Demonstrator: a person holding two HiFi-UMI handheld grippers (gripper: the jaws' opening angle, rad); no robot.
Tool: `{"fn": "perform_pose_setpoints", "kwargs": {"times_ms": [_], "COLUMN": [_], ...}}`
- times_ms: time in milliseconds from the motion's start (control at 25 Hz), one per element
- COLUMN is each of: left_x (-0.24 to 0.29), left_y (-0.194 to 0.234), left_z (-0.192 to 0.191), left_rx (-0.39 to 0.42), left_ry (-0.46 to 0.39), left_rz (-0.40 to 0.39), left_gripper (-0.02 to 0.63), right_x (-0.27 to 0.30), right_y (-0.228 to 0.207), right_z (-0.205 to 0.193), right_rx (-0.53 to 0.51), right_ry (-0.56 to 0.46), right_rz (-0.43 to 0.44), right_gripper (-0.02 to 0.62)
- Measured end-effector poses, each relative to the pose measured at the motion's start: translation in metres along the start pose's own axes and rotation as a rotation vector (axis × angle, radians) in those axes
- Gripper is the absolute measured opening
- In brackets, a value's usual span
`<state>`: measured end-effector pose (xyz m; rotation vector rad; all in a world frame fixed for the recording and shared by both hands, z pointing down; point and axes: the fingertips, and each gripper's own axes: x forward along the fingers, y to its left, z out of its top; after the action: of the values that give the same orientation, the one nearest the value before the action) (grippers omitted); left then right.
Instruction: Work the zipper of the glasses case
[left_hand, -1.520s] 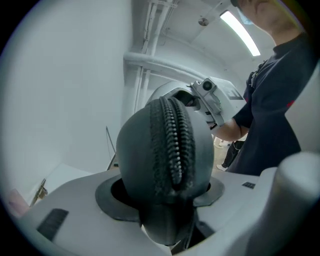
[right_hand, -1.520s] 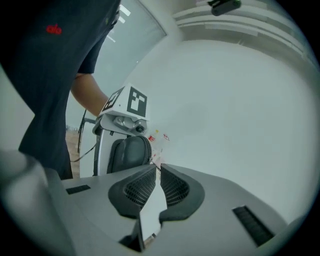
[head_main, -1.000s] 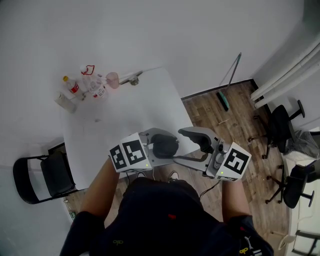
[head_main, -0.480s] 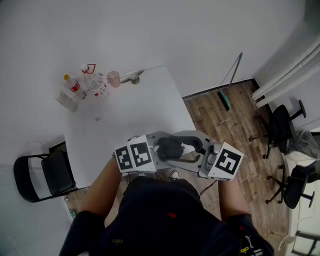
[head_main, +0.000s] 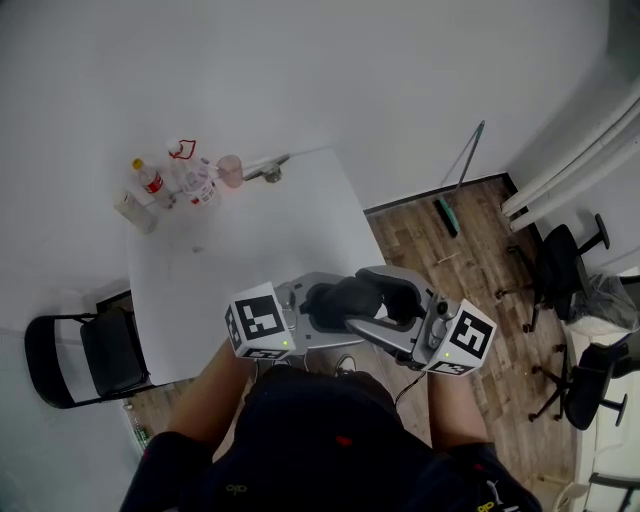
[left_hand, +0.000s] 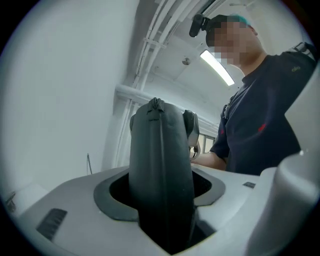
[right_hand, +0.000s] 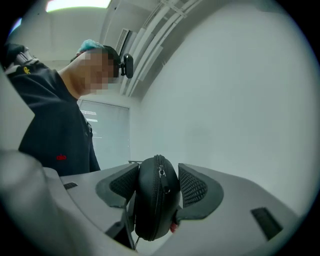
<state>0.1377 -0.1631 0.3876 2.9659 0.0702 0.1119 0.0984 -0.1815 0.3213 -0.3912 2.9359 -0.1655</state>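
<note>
Black fabric zip-up glasses case (head_main: 335, 300): it is held in the air over the near edge of the white table (head_main: 250, 230), close to your torso, with one of your tools on each end.

Your left gripper (left_hand: 162, 195) has one end of the case standing upright between its jaws. The jaws are wide and have just been opening, yet both pads bear on the case's sides. The zipper seam (left_hand: 160, 150) runs up the case's facing edge.

Your right gripper (right_hand: 155, 192) takes the other end. Its jaws are also wide and have just been closing, with the textured pads against the case. The zipper pull (right_hand: 162, 172) hangs near the top of that end, facing the camera.
</note>
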Motion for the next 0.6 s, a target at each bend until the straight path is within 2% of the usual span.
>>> {"fn": "perform_pose_setpoints", "kwargs": {"times_ms": [80,160,240,320,400,480,600], "left_x": [-0.001,-0.003,-0.004,-0.009,-0.018,-0.028,-0.039], "left_y": [-0.001,-0.002,0.001,0.008,0.015,0.019,0.022], "left_z": [-0.001,-0.001,0.001,0.001,-0.003,-0.009,-0.008], "left_rx": [0.011,0.065,0.167,0.275,0.373,0.449,0.475], "left_ry": [-0.008,0.016,0.064,0.136,0.247,0.375,0.493], "left_rz": [0.015,0.047,0.104,0.155,0.171,0.141,0.064], "left_gripper": [0.272,0.27,0.268,0.268,0.268,0.268,0.268], "right_x": [0.001,0.001,-0.003,-0.014,-0.028,-0.042,-0.054], "right_y": [0.005,0.009,0.01,0.006,-0.002,-0.012,-0.024], "right_z": [-0.002,-0.003,-0.001,0.001,-0.001,-0.005,-0.024], "right_rx": [-0.018,-0.025,-0.01,0.061,0.206,0.412,0.708], "right_ry": [0.019,0.045,0.055,0.032,-0.027,-0.127,-0.263], "right_rz": [0.006,0.015,0.015,0.009,0.011,0.032,0.078], "right_gripper": [0.259,0.259,0.259,0.259,0.261,0.26,0.259]}}
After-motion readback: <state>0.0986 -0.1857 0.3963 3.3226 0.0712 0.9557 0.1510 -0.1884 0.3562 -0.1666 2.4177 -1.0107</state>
